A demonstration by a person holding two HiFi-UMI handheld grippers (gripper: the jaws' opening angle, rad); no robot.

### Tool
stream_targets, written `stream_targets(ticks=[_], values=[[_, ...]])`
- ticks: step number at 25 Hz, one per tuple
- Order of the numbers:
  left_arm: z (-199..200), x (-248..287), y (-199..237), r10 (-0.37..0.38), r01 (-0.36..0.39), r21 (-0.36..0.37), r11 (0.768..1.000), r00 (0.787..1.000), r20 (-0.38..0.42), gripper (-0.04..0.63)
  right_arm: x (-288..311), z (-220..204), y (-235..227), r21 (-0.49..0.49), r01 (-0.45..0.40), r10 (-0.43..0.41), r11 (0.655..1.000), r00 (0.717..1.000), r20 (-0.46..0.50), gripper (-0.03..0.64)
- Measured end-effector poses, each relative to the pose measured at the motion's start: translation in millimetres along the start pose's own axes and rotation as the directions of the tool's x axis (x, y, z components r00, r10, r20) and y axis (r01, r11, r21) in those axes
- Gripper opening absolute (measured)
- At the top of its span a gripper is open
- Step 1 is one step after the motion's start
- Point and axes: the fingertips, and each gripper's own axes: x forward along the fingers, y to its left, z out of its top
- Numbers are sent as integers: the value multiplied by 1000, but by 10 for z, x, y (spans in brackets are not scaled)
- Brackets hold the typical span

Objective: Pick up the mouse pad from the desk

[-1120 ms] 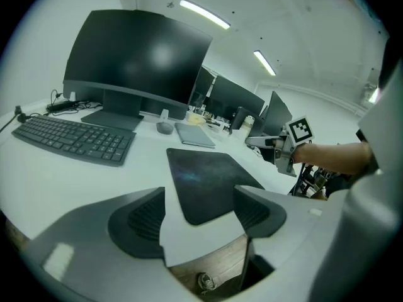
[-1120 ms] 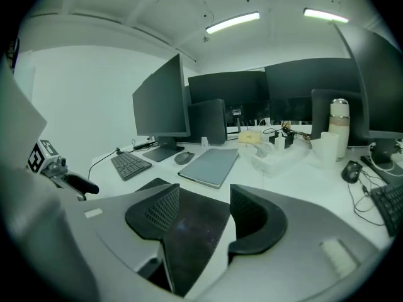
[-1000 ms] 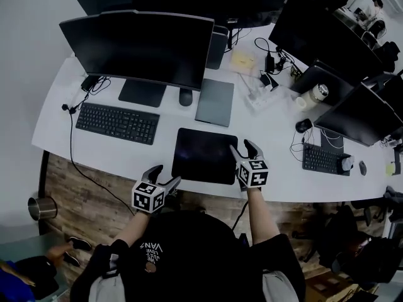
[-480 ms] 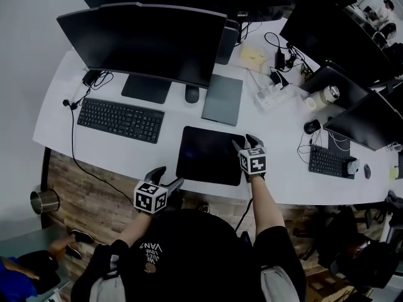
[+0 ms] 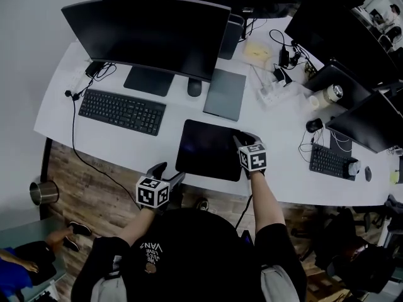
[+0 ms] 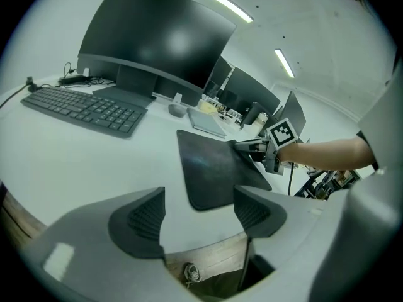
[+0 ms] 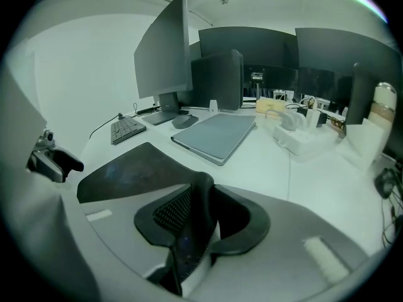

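Desk [image 5: 132,146], R gripper [image 5: 244,138] now lower, jaws just closed on mouse pad [image 5: 204,148] edge, L gripper [image 5: 169,172] open, empty

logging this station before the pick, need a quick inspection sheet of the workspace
surface: white desk, curved front edge.
job's things: black mouse pad lying near the front edge, its right edge curled up.
clutter: keyboard, monitor, mouse, grey flat device, power strip, all behind the pad.
grippers: right gripper jaws have just been closing, the pad's right edge pinched between them; left gripper open, empty, at the desk's front edge.
cables: keyboard cable hangs off the left front; tangle by the power strip.
surroundings: wood floor, metal bin, more monitors at right.
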Motion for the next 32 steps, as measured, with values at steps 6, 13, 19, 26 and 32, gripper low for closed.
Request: stream_targets(ticks=[6,13,19,26,32], values=[[-66,24,57,104,-105,-61,993,995,-7,318,-58,42,88,-19,12,-12,1000,999,37,63],[-79,129,-59,138,-140,-46,989,990,-32,318,-140,74,134,-10,30,-30,999,997,75,58],[-96,234,-143,187,-187,14,982,982,-32,316,-202,91,170,6,32,-32,999,994,102,58],[-59,334,-111,266,-264,65,962,963,-37,266,-230,94,173,25,44,-47,999,992,119,57],[-56,345,-99,260,-255,87,963,965,-41,146,-232,89,177,35,57,-61,998,991,119,55]])
